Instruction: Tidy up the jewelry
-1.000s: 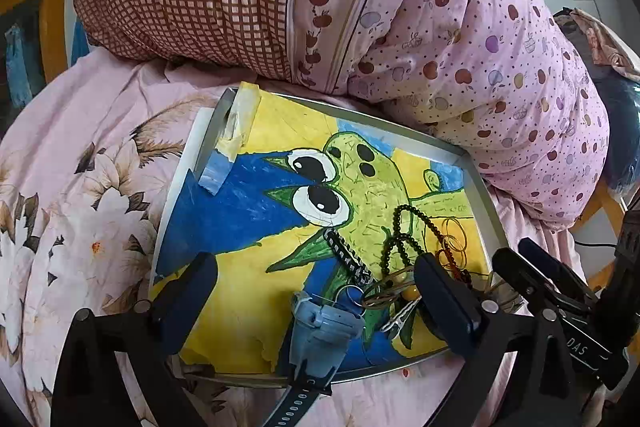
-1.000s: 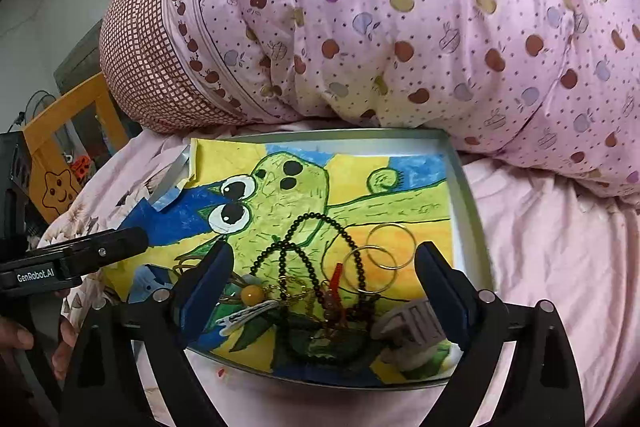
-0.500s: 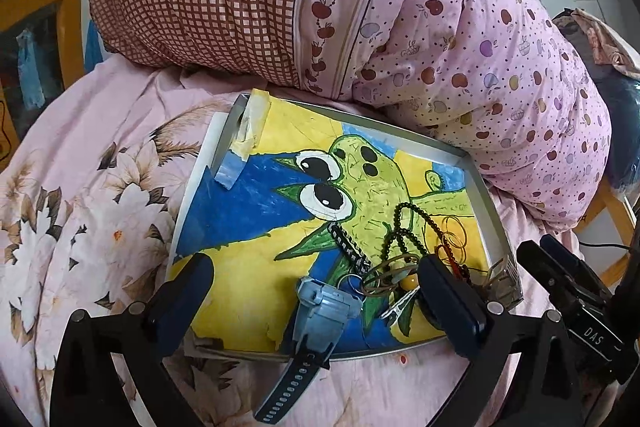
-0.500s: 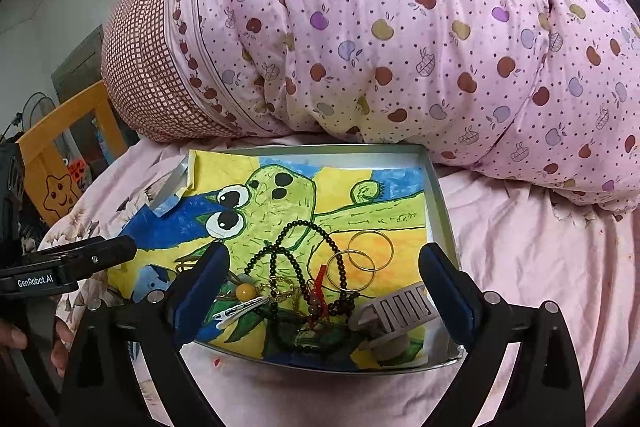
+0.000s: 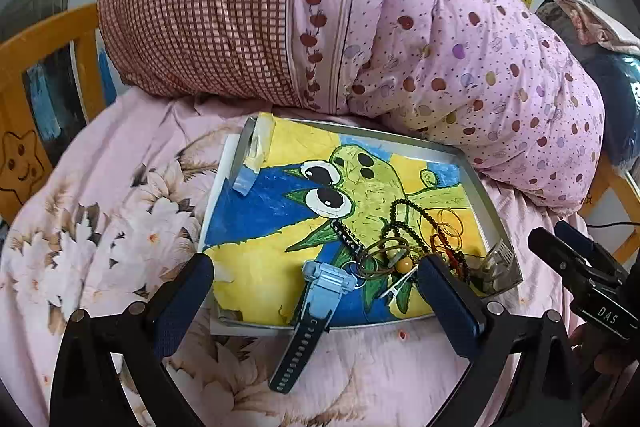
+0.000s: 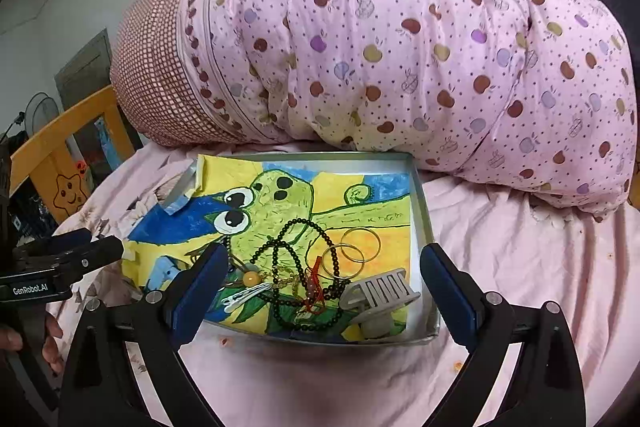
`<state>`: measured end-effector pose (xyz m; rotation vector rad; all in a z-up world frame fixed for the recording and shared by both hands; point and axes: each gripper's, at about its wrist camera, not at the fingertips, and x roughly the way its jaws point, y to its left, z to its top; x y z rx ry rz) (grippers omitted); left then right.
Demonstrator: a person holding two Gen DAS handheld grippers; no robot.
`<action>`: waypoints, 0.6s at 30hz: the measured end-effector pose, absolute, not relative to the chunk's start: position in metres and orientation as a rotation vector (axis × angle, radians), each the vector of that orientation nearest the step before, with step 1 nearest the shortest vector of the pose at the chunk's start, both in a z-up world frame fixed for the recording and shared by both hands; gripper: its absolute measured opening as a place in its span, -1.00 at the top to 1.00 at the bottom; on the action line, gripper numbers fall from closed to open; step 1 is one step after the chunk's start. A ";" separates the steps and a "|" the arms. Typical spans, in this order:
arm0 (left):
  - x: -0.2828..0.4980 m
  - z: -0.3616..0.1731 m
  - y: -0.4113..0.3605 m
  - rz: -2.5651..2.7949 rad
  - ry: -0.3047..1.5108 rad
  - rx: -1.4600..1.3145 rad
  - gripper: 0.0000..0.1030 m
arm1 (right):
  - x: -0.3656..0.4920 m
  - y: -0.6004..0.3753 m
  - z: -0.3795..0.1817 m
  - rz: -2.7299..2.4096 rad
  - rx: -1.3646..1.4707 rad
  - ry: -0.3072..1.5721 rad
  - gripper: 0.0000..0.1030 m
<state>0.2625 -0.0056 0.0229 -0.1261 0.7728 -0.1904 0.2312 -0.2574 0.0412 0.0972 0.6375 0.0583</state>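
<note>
Evidently nothing is gripped yet: the left gripper (image 5: 316, 287) and right gripper (image 6: 324, 275) both hover with jaws spread wide over the near edge of the metal tray (image 6: 424, 203). Jewelry lies tangled in the tray's near right corner (black beads (image 6: 296, 251), gold bangles (image 6: 352, 251), a hair claw (image 6: 378, 297)), probably dumped together for sorting, while the blue watch (image 5: 320, 287) hangs over the tray's near rim.
</note>
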 end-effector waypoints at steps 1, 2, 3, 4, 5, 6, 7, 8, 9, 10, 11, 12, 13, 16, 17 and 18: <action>0.260 0.025 -0.006 -0.190 0.767 -0.121 -1.00 | 0.228 -0.258 0.043 0.059 0.101 0.632 -0.83; 0.256 0.028 -0.006 -0.191 0.759 -0.115 -1.00 | 0.226 -0.258 0.045 0.060 0.102 0.629 -0.87; 0.251 0.031 -0.006 -0.192 0.751 -0.109 -0.99 | 0.222 -0.259 0.047 0.057 0.103 0.624 -0.91; 0.248 0.034 -0.006 -0.192 0.746 -0.103 -1.00 | 0.219 -0.260 0.049 0.053 0.104 0.617 -0.97; 0.244 0.036 -0.007 -0.190 0.741 -0.093 -1.00 | 0.216 -0.261 0.050 0.054 0.106 0.609 -0.97; 0.240 0.039 -0.007 -0.186 0.734 -0.081 -1.00 | 0.212 -0.262 0.052 0.054 0.109 0.603 -0.97; 0.236 0.041 -0.008 -0.184 0.726 -0.070 -1.00 | 0.209 -0.263 0.053 0.055 0.110 0.600 -0.97; 0.232 0.042 -0.008 -0.184 0.719 -0.061 -1.00 | 0.208 -0.264 0.053 0.054 0.110 0.598 -0.97; 0.229 0.044 -0.009 -0.185 0.715 -0.051 -1.00 | 0.204 -0.265 0.054 0.054 0.112 0.595 -0.97; 0.225 0.046 -0.010 -0.183 0.707 -0.039 -1.00 | 0.202 -0.265 0.055 0.055 0.114 0.592 -0.97; 0.222 0.048 -0.010 -0.181 0.701 -0.030 -1.00 | 0.200 -0.266 0.055 0.054 0.114 0.590 -0.97; 0.219 0.050 -0.011 -0.181 0.695 -0.022 -1.00 | 0.197 -0.267 0.055 0.052 0.115 0.587 -0.97; 0.218 0.050 -0.012 -0.181 0.692 -0.018 -0.99 | 0.194 -0.267 0.056 0.051 0.115 0.582 -0.97; 0.208 0.055 -0.012 -0.180 0.676 -0.005 -0.99 | 0.183 -0.268 0.056 0.054 0.117 0.571 -0.97; 0.205 0.056 -0.012 -0.177 0.671 -0.002 -0.99 | 0.179 -0.268 0.056 0.056 0.117 0.567 -0.97; 0.201 0.057 -0.011 -0.174 0.666 -0.002 -0.99 | 0.175 -0.268 0.055 0.060 0.118 0.564 -0.97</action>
